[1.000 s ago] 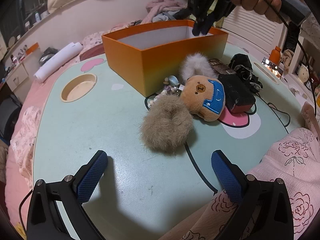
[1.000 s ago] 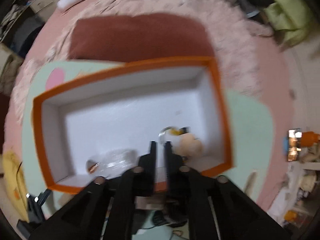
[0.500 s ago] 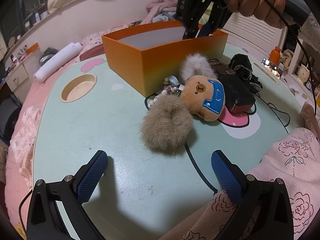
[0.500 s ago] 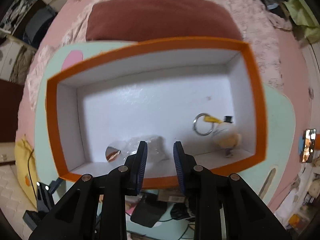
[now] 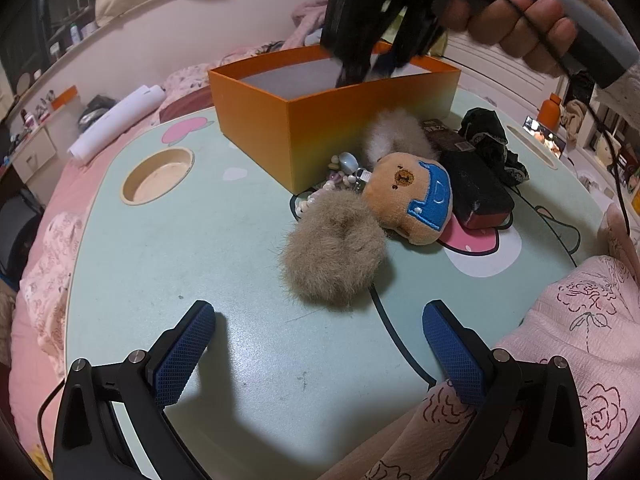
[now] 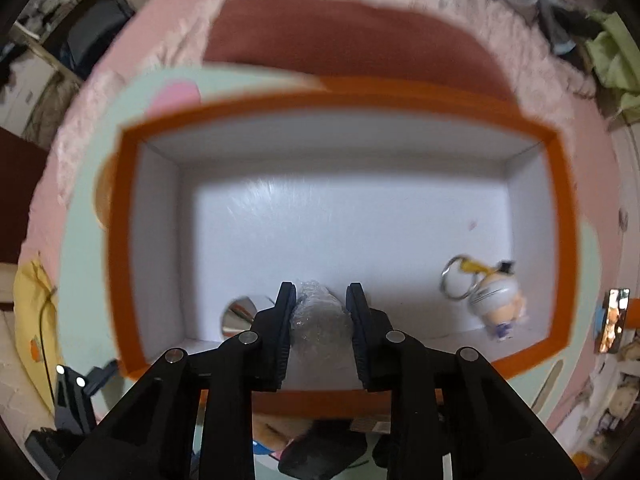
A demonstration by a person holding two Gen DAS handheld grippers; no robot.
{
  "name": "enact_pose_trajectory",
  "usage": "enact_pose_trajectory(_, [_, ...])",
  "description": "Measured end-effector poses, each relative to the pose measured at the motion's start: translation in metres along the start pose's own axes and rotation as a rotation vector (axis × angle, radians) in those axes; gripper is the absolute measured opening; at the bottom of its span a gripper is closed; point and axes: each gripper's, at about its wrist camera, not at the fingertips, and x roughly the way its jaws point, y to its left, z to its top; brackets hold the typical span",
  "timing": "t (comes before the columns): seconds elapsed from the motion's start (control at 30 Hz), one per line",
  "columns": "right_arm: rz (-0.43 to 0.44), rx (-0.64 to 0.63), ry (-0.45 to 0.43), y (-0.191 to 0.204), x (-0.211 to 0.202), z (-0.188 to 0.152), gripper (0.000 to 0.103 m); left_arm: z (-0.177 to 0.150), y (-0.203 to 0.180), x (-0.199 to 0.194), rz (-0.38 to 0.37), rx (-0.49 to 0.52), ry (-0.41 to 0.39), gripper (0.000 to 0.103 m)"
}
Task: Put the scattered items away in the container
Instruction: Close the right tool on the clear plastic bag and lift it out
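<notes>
The orange box (image 6: 120, 240) sits at the far side of the worktop (image 5: 180, 260), open at the top so things can be dropped straight in. It already holds three things: a crinkly clear bag (image 6: 316, 312) near the 6 o'clock wall, a small shiny disc (image 6: 236, 314) just beside it toward 9 o'clock, and a keyring doll (image 6: 496, 296) toward 4 o'clock.

The right tongs (image 6: 322, 290) point steeply down into the box with their fingers parted only a little. The bag shows in the gap (I judge it lies on the box floor below, not pinched). The hand (image 5: 516, 20) holds them high over the rim, probably so they clear the wall.

Against the box's near wall the rest waits in a heap:
- a beige fur puff (image 5: 332, 248) nearest the camera
- a bear plush (image 5: 416, 196) at its 2 o'clock
- a white fluff ball (image 5: 392, 136)
- a string of beads (image 5: 316, 198)
- a black pouch (image 5: 476, 192) toward 3 o'clock

The left tongs (image 5: 318, 312) hover wide open and empty, with the fur puff at their 12 o'clock, likely their next pick.

Only the right wrist view shows the box's contents. Only the left wrist view shows the unsorted heap and the height of the right tongs.
</notes>
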Motion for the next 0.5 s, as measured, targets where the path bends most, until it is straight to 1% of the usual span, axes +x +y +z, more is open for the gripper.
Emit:
enact_pose_trajectory(0.1, [-0.027, 0.039, -0.114, -0.006, -0.033, -0.012, 0.027, 0.0, -0.002, 0.0, 0.001, -0.001, -0.001, 0.103])
enact_pose_trajectory(0.13, [-0.02, 0.05, -0.155, -0.008, -0.045, -0.019, 0.027, 0.001, -0.002, 0.0, 0.001, -0.001, -0.001, 0.103])
enact_pose_trajectory(0.2, [0.03, 0.068, -0.236, -0.012, -0.069, -0.041, 0.028, 0.001, -0.002, 0.0, 0.001, 0.0, -0.001, 0.103])
enact_pose_trajectory(0.27, [0.063, 0.079, -0.284, -0.011, -0.079, -0.063, 0.028, 0.001, -0.002, 0.0, 0.002, 0.0, 0.0, 0.103])
enact_pose_trajectory(0.3, [0.08, 0.079, -0.296, -0.009, -0.08, -0.075, 0.029, 0.001, -0.003, -0.001, 0.003, 0.0, 0.0, 0.103])
enact_pose_trajectory(0.33, [0.093, 0.082, -0.3, 0.005, -0.075, -0.082, 0.029, 0.001, -0.003, -0.001, 0.003, 0.0, 0.0, 0.103])
enact_pose_trajectory(0.4, [0.121, 0.07, -0.292, 0.016, -0.061, -0.088, 0.029, 0.0, -0.002, -0.001, 0.002, 0.0, -0.002, 0.103])
enact_pose_trajectory(0.47, [0.131, 0.065, -0.299, 0.021, -0.049, -0.092, 0.029, 0.0, -0.002, -0.001, 0.003, -0.002, -0.003, 0.103])
enact_pose_trajectory(0.5, [0.121, 0.077, -0.319, 0.022, -0.045, -0.096, 0.03, 0.0, -0.002, -0.001, 0.004, -0.003, -0.003, 0.103])
